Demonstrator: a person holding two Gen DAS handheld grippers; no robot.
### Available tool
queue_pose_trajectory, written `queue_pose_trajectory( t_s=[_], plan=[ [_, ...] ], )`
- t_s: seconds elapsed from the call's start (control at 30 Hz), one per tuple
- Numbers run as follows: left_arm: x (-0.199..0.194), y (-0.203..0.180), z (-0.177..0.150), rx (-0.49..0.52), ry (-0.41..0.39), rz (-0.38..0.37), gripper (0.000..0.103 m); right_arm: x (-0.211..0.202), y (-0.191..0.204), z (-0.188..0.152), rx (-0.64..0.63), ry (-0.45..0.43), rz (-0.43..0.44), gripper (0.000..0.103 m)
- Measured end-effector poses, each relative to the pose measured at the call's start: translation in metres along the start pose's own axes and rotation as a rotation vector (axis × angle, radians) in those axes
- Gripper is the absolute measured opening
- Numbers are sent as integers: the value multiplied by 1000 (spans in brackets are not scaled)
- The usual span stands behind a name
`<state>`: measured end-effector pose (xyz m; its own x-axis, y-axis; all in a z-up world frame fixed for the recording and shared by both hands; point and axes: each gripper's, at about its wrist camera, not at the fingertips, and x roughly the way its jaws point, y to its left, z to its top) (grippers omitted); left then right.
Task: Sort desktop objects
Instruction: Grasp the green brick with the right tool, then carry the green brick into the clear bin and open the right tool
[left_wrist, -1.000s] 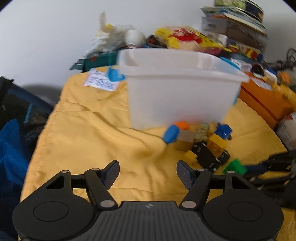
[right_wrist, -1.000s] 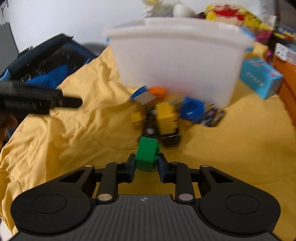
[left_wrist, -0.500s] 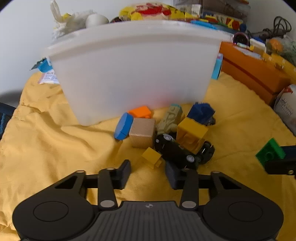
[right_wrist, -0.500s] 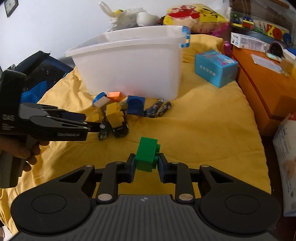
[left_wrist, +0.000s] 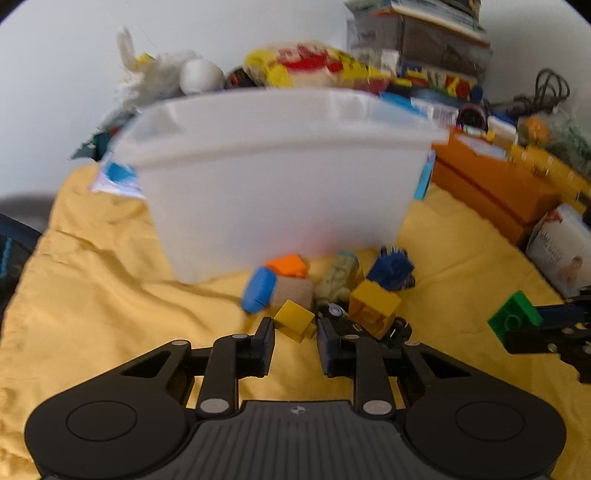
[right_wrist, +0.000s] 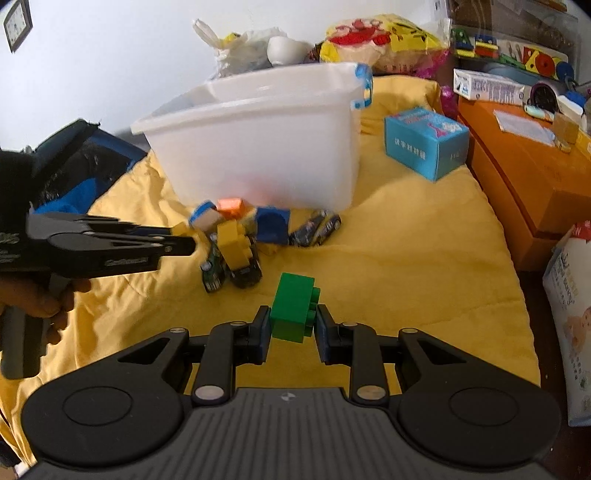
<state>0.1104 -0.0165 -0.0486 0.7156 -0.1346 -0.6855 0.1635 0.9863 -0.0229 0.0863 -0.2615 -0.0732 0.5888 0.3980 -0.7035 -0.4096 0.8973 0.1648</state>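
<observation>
Before white bin (right_wrist: 258, 147), contents unseen, right gripper (right_wrist: 291, 328) clamping green block (right_wrist: 293, 308), left gripper (left_wrist: 295, 338) closing around yellow block (left_wrist: 295, 319)

left gripper (left_wrist: 295, 328): jaws just closing | right gripper (right_wrist: 291, 325): clamped

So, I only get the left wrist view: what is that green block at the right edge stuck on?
Observer: The right gripper has it. The green block is clamped between its fingers, off the cloth.
Operator: Is anything hidden behind the blue block in the pile?
Observer: Yes. Dark toy cars lie just right of the blue block.
Operator: And what is that blue sliver past the bin?
Observer: A blue box. It sits on the cloth to the right of the bin, apart from it.
</observation>
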Motion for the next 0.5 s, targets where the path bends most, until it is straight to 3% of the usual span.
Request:
queue_pose_trajectory(
  t_s=[0.2,0.5],
  plan=[
    [-52,22,10,-69,-44,17,28,-14,9,23,1,-79,23,28],
    [-84,43,48,-113,-107,41,28,-31,18,74,-22,-189,57,28]
  ],
)
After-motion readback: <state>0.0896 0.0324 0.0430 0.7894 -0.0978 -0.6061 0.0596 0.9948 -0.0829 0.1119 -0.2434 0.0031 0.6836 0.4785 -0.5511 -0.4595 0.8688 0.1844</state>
